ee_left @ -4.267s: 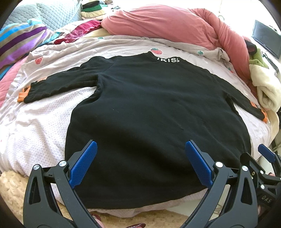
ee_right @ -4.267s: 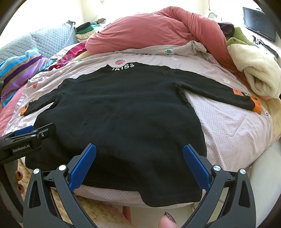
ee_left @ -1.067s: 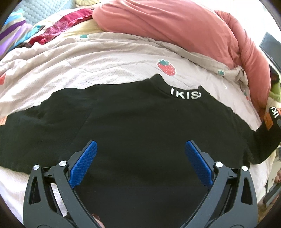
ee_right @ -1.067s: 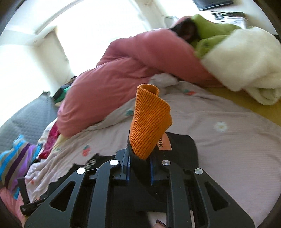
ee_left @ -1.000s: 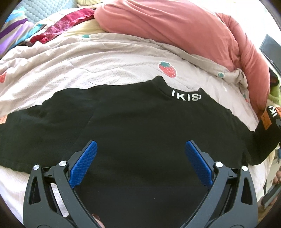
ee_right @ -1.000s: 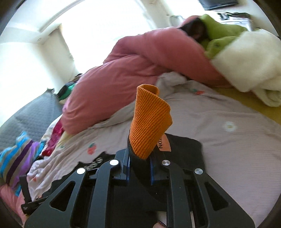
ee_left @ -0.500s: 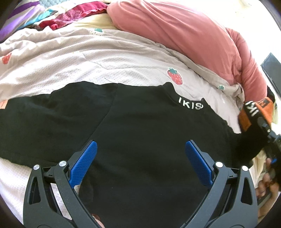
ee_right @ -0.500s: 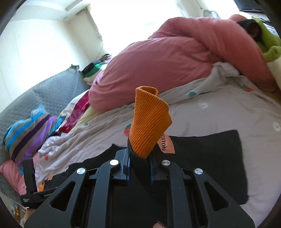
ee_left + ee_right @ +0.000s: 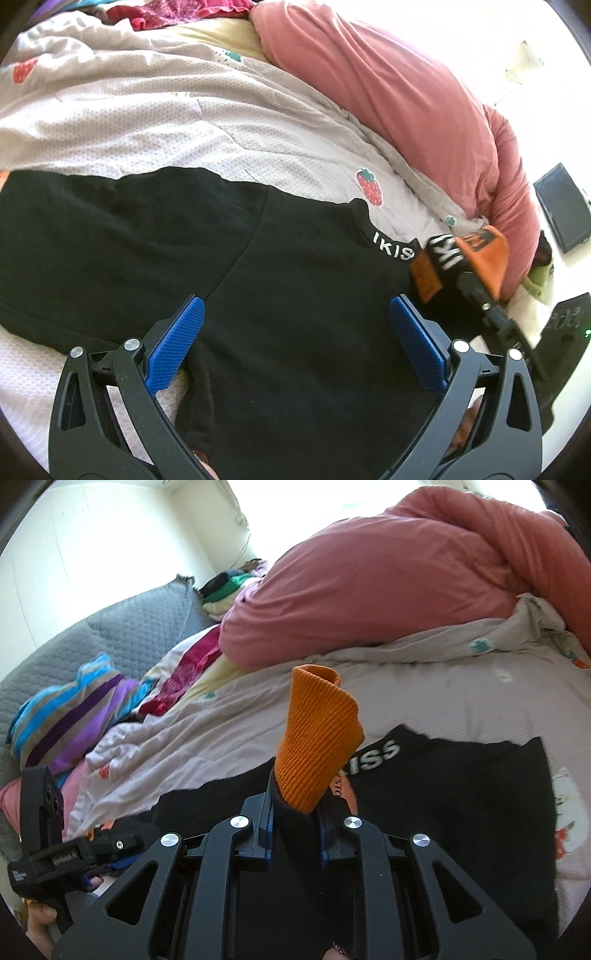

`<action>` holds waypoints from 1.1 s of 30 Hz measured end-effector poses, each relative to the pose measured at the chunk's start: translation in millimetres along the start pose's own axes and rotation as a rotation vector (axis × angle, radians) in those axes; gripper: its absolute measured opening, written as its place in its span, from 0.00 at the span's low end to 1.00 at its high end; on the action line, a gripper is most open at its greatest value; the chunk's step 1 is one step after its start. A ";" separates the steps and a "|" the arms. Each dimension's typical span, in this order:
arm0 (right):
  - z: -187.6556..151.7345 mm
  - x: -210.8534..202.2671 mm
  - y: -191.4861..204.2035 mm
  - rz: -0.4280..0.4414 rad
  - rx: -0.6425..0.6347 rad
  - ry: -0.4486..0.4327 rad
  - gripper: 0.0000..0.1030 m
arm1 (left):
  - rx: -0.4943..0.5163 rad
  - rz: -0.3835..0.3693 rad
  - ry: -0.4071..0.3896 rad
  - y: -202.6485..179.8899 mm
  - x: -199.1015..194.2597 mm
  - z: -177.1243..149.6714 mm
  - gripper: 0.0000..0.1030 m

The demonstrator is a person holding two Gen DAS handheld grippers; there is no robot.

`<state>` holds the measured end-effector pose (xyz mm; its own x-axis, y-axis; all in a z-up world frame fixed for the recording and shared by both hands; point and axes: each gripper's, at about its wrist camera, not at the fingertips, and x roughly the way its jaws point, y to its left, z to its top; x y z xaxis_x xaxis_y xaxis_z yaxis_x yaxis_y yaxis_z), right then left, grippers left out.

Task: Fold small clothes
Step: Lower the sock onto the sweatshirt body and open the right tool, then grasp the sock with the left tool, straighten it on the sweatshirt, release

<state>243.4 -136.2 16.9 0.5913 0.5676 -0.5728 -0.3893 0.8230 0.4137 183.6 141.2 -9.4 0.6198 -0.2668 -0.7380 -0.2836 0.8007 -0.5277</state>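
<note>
The right gripper (image 9: 295, 834) had just been easing its fingers apart, the orange cuff (image 9: 317, 738) of the sleeve standing between them, over the black top (image 9: 295, 314) spread on the bed (image 9: 147, 122). The left gripper (image 9: 295, 343) hovered open and empty. The cuff would best be laid flat across the chest before release. Collar lettering read "IKISS" (image 9: 373, 758).

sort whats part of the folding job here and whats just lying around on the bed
In the job: black top, its orange cuff, right gripper with the cuff between its jaws, left gripper open above the top.

Lying about: pink duvet, striped cloth, grey pillow, strawberry sheet.
</note>
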 end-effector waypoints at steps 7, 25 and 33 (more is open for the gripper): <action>-4.0 -10.5 9.1 0.082 -0.040 0.004 0.55 | -0.028 -0.052 0.029 4.4 11.7 -4.8 0.92; -25.6 -84.1 -84.8 -0.112 0.093 -0.004 0.63 | 0.043 -0.091 0.046 -23.7 44.7 -20.6 0.40; -34.0 -104.8 -114.9 -0.190 0.125 -0.004 0.63 | 0.079 -0.122 0.015 -30.5 36.6 -20.3 0.04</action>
<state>202.1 -289.5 5.4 0.6489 0.4023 -0.6458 -0.1804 0.9059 0.3831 200.1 96.1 -28.9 0.6352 -0.3720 -0.6769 -0.1483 0.8013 -0.5795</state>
